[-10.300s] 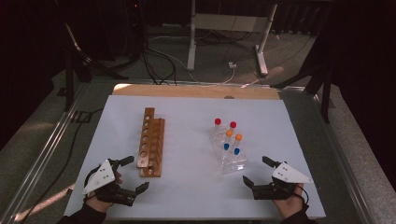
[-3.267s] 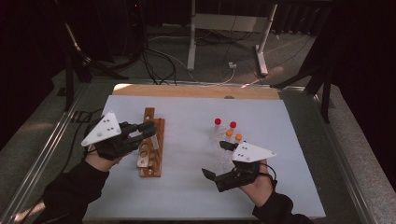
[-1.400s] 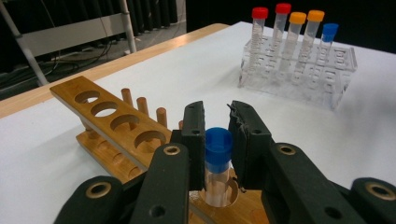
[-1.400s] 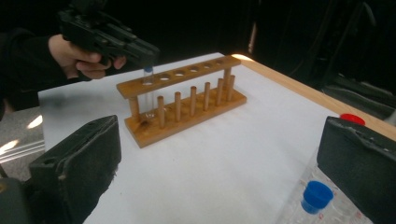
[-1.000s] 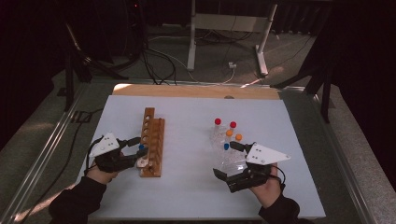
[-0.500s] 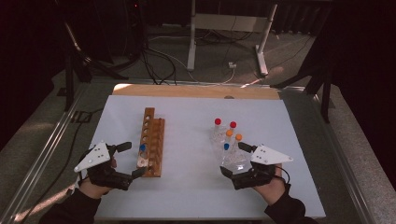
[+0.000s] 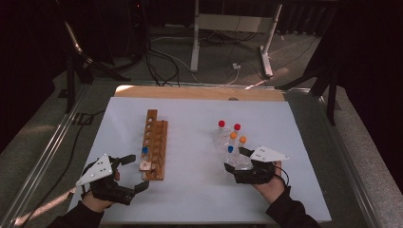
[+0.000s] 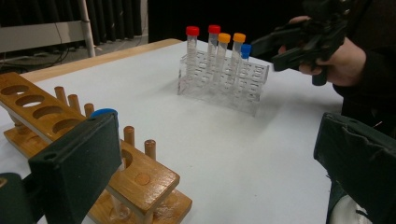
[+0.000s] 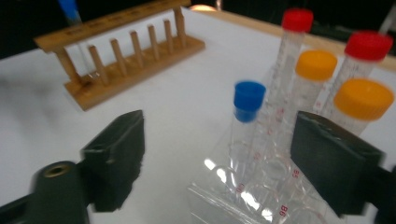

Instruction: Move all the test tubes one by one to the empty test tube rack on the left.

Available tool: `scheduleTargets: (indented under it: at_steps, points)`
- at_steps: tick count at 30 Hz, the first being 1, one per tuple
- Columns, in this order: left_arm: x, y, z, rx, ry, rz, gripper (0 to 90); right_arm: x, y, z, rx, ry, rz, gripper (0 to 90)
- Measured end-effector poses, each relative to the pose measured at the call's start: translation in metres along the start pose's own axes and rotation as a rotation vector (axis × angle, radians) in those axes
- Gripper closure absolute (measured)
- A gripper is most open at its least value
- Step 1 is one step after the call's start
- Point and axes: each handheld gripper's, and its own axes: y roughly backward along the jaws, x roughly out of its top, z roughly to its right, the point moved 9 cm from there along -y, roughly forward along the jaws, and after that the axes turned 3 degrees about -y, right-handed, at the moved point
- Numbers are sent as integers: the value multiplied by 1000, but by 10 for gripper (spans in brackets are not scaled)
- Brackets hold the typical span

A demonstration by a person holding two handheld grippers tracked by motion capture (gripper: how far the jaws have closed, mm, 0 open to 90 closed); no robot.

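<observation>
Six capped tubes [image 7: 230, 149]: two red, two orange, two blue; two racks [image 7: 155, 142]

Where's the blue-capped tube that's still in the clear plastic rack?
In the high view the blue-capped tube stands at the near end of the clear plastic rack, right of the wooden rack, just ahead of the open right gripper.

Matt wooden rack [image 7: 154, 145], clear plastic rack [image 9: 261, 186]
</observation>
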Motion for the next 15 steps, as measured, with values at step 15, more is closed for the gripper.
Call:
scheduleTargets:
  at_steps: [15]
  points:
    - [-5,-1,-2,1,-2,-19,17,-5,-18,12,-44,4,-53,689]
